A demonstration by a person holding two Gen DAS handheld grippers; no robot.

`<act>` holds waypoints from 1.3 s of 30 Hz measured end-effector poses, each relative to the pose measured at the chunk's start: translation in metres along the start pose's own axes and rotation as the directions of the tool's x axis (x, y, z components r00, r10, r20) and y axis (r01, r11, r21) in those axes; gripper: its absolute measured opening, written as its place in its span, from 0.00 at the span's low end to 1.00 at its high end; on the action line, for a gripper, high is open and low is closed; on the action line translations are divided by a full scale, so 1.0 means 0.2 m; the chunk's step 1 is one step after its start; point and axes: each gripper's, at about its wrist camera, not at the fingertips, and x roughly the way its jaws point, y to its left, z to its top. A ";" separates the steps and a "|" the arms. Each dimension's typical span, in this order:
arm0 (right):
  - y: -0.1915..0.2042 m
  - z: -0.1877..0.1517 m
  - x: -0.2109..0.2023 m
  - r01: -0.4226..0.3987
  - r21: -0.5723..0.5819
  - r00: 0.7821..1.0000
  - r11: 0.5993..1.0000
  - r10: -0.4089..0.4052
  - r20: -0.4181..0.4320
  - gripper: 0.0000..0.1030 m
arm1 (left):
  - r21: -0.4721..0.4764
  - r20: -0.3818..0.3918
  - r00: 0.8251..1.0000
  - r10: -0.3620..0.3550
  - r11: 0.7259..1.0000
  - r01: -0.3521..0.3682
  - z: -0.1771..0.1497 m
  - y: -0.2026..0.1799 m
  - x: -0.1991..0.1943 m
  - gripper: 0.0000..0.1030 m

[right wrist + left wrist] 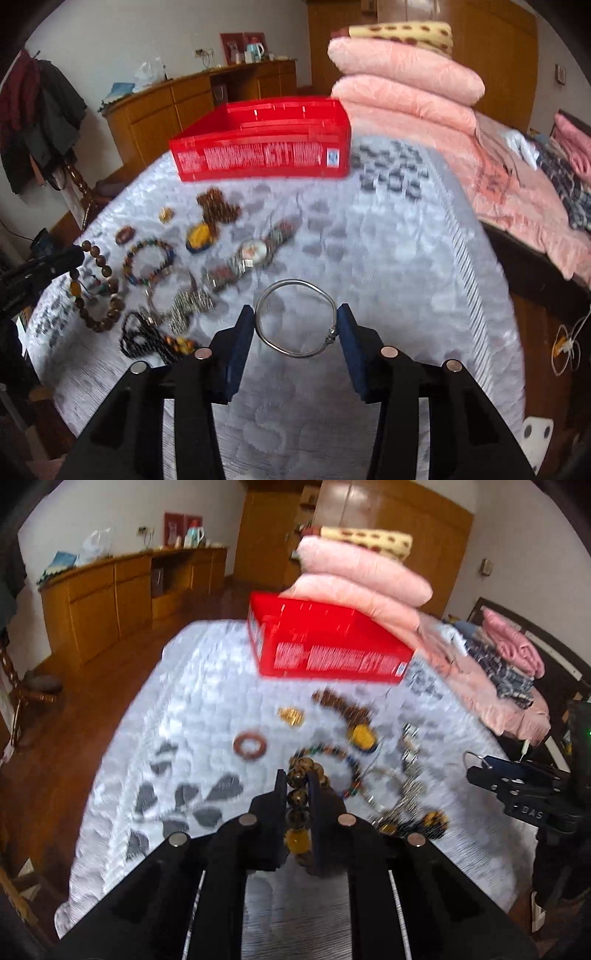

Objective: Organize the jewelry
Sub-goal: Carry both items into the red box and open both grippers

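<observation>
A red box [325,642] stands open at the far side of the bed; it also shows in the right wrist view [266,140]. Jewelry lies spread on the grey quilt [207,686] in front of it. My left gripper [298,779] is shut on a brown bead bracelet [299,801] and holds it above the quilt. My right gripper [295,317] is shut on a silver bangle [295,317], gripped across its width and lifted above the quilt. In the left wrist view the right gripper [480,766] is at the right edge with the bangle [471,757].
On the quilt lie a brown ring [251,744], a gold piece [291,716], a dark bead string [343,705], an amber pendant [362,736], a colourful bead bracelet [147,262] and a watch [255,251]. Pink folded quilts [402,77] are stacked behind the box. A wooden cabinet [122,590] stands at the left wall.
</observation>
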 end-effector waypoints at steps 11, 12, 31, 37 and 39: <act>-0.05 0.35 -0.09 -0.055 -0.021 0.990 0.998 0.057 0.127 0.45 | 0.038 0.152 0.986 -0.075 0.997 0.070 0.31 -0.07 -0.12 0.10; -0.05 0.38 -0.08 -0.056 -0.024 0.989 0.998 0.059 0.136 0.45 | 0.041 0.165 0.983 -0.084 0.996 0.079 0.35 -0.08 -0.12 0.10; -0.06 0.99 0.58 -0.115 -0.018 0.989 0.993 0.117 0.095 0.45 | 0.074 0.156 0.984 -0.089 0.994 0.078 1.02 -0.19 0.60 0.10; -0.04 0.98 0.66 -0.094 -0.051 0.993 0.994 0.097 0.070 0.56 | 0.055 0.091 0.994 -0.062 0.997 0.057 0.97 -0.12 0.74 0.11; -0.03 0.97 0.63 -0.088 -0.051 0.992 0.995 0.093 0.089 0.58 | 0.052 0.101 0.994 -0.051 0.998 0.046 0.95 -0.09 0.72 0.16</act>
